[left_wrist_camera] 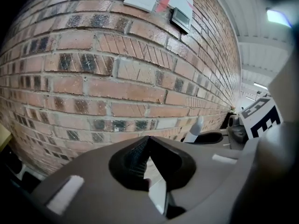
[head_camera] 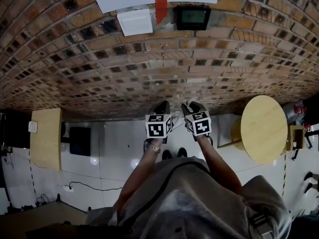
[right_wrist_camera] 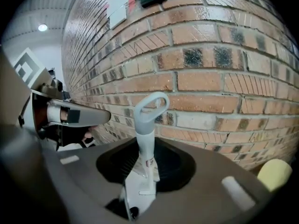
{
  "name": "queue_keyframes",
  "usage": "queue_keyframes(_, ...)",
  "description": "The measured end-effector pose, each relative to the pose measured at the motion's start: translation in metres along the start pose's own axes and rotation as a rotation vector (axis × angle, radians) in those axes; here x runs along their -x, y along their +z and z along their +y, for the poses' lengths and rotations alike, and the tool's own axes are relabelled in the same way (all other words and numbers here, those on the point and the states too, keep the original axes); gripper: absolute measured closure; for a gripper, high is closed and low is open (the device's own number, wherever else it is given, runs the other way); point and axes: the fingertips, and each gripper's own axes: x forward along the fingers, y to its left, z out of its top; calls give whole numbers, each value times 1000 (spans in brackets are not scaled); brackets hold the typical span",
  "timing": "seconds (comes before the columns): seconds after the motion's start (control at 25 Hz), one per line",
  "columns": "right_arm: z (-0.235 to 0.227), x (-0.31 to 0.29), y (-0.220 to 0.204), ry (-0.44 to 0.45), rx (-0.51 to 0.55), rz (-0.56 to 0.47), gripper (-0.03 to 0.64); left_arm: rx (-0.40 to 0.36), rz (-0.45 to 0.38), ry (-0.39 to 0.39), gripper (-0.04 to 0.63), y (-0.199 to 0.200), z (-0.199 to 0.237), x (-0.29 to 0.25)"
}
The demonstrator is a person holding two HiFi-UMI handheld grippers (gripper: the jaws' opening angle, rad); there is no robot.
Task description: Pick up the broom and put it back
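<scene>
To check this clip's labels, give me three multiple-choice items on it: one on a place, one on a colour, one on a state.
1. The round table stands:
A. left of the person
B. right of the person
C. between the two grippers

2. The broom handle is:
A. red
B. black
C. white

3. The right hand-held gripper is:
A. open and empty
B. shut on the broom
C. shut on a cloth

Answers:
1 B, it shows near the head view's right edge.
2 C, the looped handle is pale against the wall.
3 B, the handle rises from between its jaws.
</scene>
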Motion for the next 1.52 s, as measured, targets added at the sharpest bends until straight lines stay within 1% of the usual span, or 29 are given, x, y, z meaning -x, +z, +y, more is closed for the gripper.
queue_keyframes(0.08, 2, 5, 2, 9, 0, -3, 518, -9, -2, -2, 618, 2, -4, 0)
queue_keyframes(0.24, 4, 10, 0, 17, 8, 3, 518, 13, 2, -2, 615, 3, -9, 0)
queue_keyframes(0.44, 5, 11, -4, 17, 20, 13, 518, 14, 5, 2, 614, 1, -12, 0)
queue_keyframes(0.6, 3, 8, -7, 9, 31, 24, 518, 13, 10, 7, 614, -1, -10, 1)
queue_keyframes(0.68, -2, 1, -13, -1, 25, 45, 518, 14, 11, 8, 614, -1, -10, 2)
queue_keyframes(0.92, -28, -49, -55, -21, 14, 162, 518, 28, -9, 5, 615, -3, -9, 10)
queue_keyframes(1.16, -45, -111, -98, -36, 4, 252, 520, 51, 34, 46, 615, -26, 0, 23)
queue_keyframes(1.28, -57, -130, -113, -56, 17, 296, 520, 56, 44, 60, 614, -29, 2, 28)
queue_keyframes(1.4, -68, -143, -121, -72, 24, 318, 520, 62, 51, 77, 614, -31, 9, 29)
queue_keyframes(1.52, -73, -155, -115, -71, 14, 289, 520, 77, 65, 106, 614, -39, 19, 32)
